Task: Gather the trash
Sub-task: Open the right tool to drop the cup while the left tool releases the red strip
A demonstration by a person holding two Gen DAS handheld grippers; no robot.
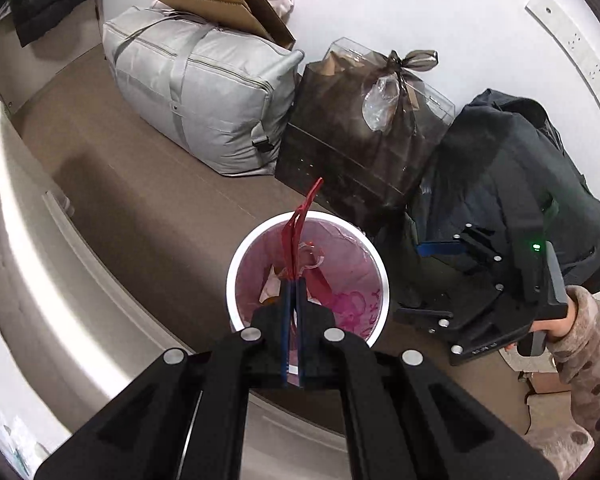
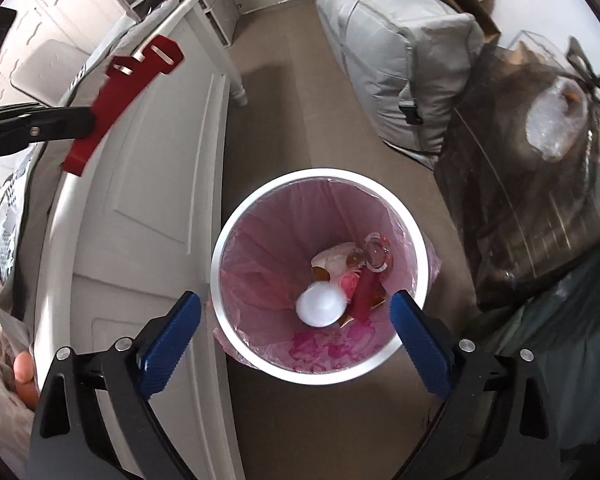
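A white trash bin (image 1: 376,268) (image 2: 216,280) with a pink liner stands on the brown floor. Inside lie a white round object (image 2: 320,305), crumpled wrappers and a clear cup. My left gripper (image 1: 294,284) is shut on a flat red piece of packaging (image 1: 300,216) and holds it above the bin; in the right wrist view the red packaging (image 2: 128,92) sits at upper left, left of the bin. My right gripper (image 2: 296,332) is open and empty directly above the bin; it also shows in the left wrist view (image 1: 452,280).
A white bed frame (image 2: 140,200) runs along the left. A grey storage bag (image 1: 196,92) with a cardboard box (image 1: 224,6), a dark tied plastic bag (image 1: 356,132) and a dark backpack (image 1: 512,176) line the wall behind the bin.
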